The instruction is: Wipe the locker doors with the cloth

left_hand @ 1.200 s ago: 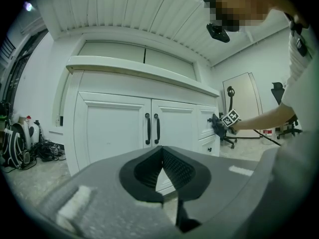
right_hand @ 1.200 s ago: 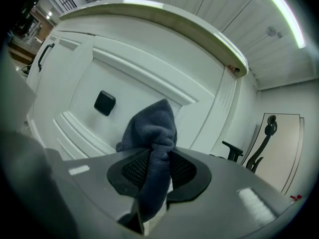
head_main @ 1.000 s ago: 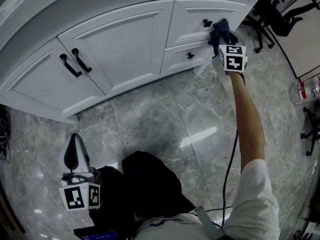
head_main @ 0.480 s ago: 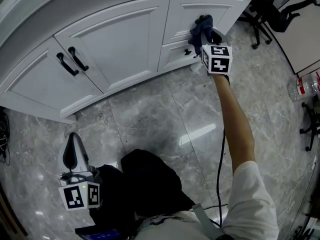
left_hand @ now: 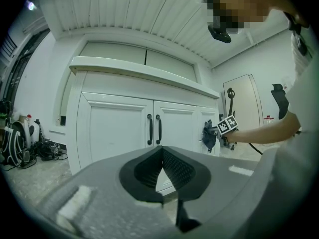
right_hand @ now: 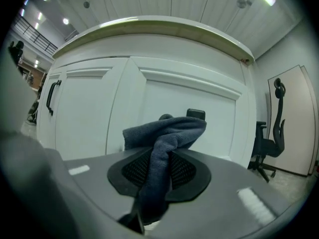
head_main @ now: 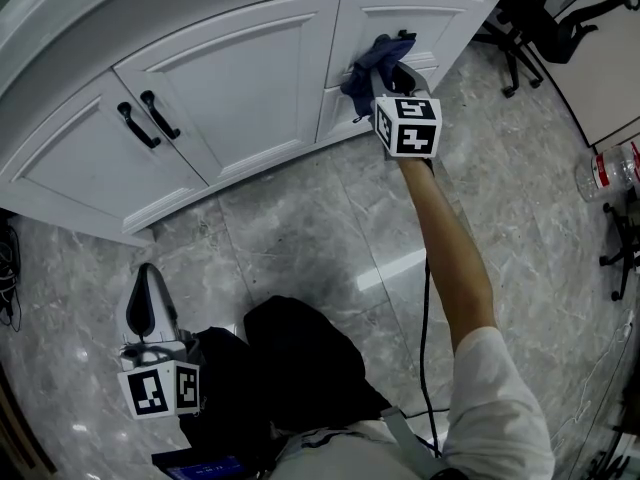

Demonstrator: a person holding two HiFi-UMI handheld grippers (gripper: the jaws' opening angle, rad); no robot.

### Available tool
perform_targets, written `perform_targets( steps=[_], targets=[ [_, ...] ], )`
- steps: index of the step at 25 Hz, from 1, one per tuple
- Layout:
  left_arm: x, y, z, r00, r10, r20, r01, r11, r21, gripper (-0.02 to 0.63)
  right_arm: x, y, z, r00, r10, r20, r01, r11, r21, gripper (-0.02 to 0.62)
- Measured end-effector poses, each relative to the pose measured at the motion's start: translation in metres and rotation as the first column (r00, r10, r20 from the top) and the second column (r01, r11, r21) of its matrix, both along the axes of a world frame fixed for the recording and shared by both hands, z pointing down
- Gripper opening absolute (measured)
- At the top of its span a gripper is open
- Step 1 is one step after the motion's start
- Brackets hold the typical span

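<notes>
Your right claw, with the dark blue cloth clamped in it, has swept leftward across the upper drawer front. It went from the right end, past the black knob, to the left edge beside the cabinet door.

- The right tool at 6 o'clock clamps the cloth, dark blue, between its jaws.
- The cloth bunches up in front of a white locker door.
- A black handle shows at 1 o'clock of the cloth.
- An office chair stands at 3 o'clock.
</notes>
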State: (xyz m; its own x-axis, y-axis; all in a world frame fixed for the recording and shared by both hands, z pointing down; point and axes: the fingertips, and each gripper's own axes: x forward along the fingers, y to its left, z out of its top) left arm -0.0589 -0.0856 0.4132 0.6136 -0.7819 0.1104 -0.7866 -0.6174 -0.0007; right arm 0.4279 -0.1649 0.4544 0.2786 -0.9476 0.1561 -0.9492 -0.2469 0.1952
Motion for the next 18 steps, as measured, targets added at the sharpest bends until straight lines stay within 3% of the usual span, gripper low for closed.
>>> perform_targets(
  steps=[9,18],
  targets=[
    [-0.004,-0.001,0.001,1.0,-0.007,-0.002,0.007,1.0,0.0,0.003,-0.006,0.0,0.005,0.994,-0.006,0.107,0.002,0.999,0.034,0.084],
    [-0.003,-0.001,0.0,1.0,-0.006,0.004,0.006,1.0,-0.001,0.003,-0.04,-0.004,0.011,0.998,-0.067,0.019,0.067,0.997,0.026,0.084]
  ],
)
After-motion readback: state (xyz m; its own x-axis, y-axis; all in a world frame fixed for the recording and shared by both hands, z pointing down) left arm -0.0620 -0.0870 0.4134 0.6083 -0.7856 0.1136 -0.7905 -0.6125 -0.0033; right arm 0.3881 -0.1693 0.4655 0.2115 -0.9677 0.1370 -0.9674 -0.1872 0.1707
